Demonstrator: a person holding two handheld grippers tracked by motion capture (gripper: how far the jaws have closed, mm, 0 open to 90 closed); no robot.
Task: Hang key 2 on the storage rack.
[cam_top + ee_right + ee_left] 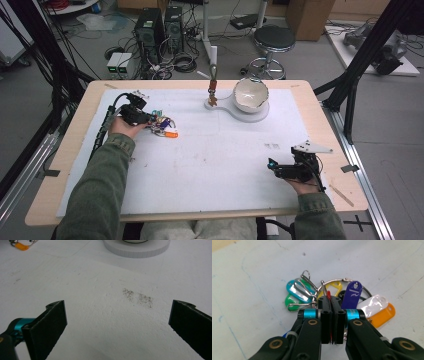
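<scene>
High view first: the left gripper (pixel 150 120) sits on the bunch of key tags (pixel 164 127) at the table's (pixel 210 160) left, the right gripper (pixel 280 167) well apart. Left gripper view — jaws pinched together on a red tag (pixel 328 294) within the bunch. Right gripper view — jaws spread wide over bare table, nothing between them.

Left gripper (pixel 331 315) jaws pressed together, right gripper (pixel 117 322) jaws wide apart

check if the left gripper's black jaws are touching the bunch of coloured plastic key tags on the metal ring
Touching. In the left gripper view the left gripper is shut on a red tag of the bunch of key tags; the red shows pinched between the pads.
</scene>
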